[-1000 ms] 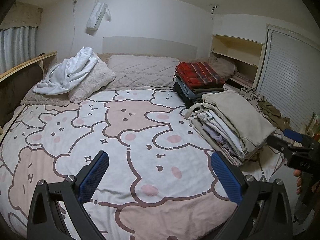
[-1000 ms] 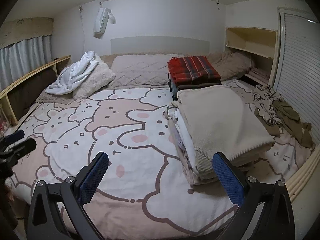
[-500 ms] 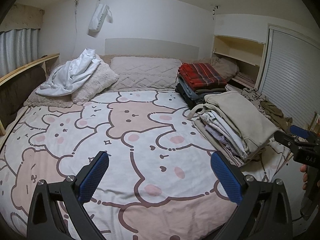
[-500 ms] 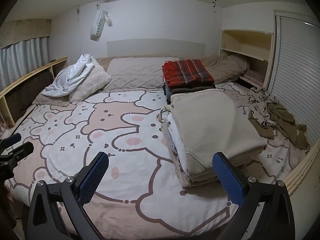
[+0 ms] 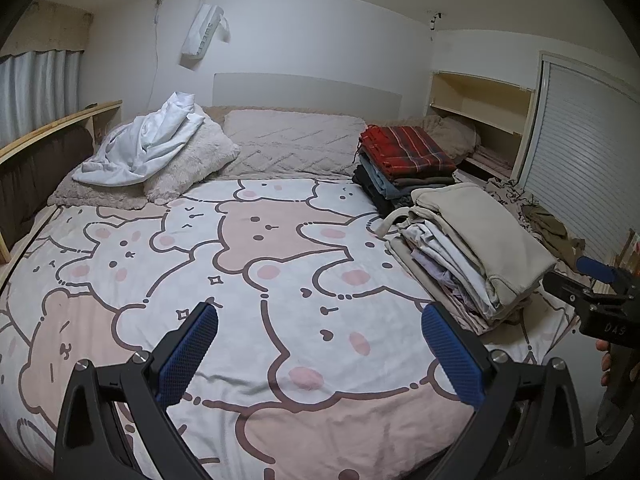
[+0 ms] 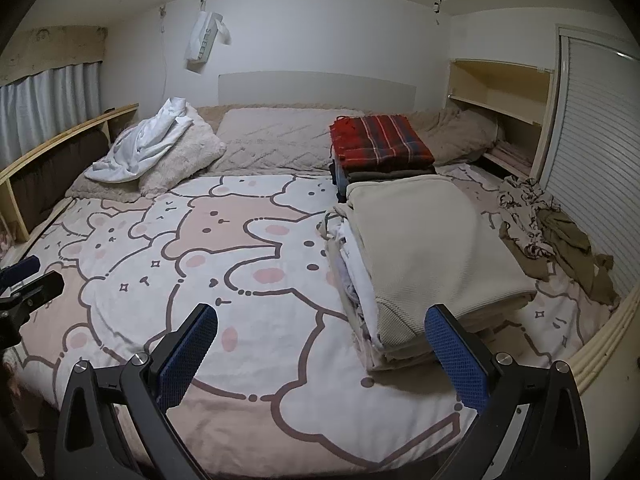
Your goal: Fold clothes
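While both grippers hover above the near edge of the bed (image 5: 280,264), the left gripper (image 5: 320,354) and right gripper (image 6: 320,354) have their blue fingers (image 6: 188,350) wide apart, holding nothing. Folded clothes sit in a beige-topped stack (image 6: 424,248) on the bed's right side, with a plaid-topped stack (image 6: 382,148) just behind. Farther back, a crumpled white garment (image 5: 144,146) lies on a pillow (image 5: 192,164).

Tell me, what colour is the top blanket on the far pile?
Red plaid blanket; right wrist view shows it best.
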Demonstrator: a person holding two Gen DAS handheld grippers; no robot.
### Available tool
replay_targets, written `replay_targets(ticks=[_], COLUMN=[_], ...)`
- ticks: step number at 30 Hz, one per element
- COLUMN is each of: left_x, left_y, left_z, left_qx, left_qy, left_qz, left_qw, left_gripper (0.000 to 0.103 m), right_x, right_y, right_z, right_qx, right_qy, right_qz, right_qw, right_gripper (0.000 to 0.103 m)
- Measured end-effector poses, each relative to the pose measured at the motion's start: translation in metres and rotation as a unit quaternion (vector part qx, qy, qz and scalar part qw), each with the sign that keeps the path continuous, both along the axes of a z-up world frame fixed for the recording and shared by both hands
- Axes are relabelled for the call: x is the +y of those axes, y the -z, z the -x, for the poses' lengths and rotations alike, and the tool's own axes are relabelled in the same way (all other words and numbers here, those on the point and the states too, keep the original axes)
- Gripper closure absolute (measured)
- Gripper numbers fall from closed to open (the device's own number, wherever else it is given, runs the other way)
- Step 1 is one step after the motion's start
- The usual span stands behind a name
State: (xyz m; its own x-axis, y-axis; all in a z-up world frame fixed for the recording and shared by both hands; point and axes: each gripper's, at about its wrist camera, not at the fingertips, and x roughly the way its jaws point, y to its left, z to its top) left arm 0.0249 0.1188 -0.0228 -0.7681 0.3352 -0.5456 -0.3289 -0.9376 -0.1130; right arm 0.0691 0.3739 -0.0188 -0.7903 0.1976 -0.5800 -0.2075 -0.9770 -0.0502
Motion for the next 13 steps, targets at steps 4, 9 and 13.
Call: replay_targets(ticks=[4,9,13], left_x=[0.0015,0.0030,0.0024], left_y=[0.0017,0.0025,0.0023], left_z=[0.0000,-0.0004,-0.0006], left_qx=[0.000,0.003,0.003], left_qy=[0.001,0.001,0.000], left_qz=[0.002,0.002,0.000], left_qw=[1.0000,1.0000,1.0000], left_gripper=[0.000,0.000,0.001], right_x=[0.0008,0.0031,0.0051], right_y=[0.0013,0.0030,0.0040], right_z=[0.0009,0.0016,0.0013], right_qx=[-0.003,-0.006,-0.008], right_qy=[0.003,0.008,0.010], right_qz=[0.002,0.005,0.006], right_qw=[1.000,1.000,1.000], right_gripper=[0.000,0.000,0.000])
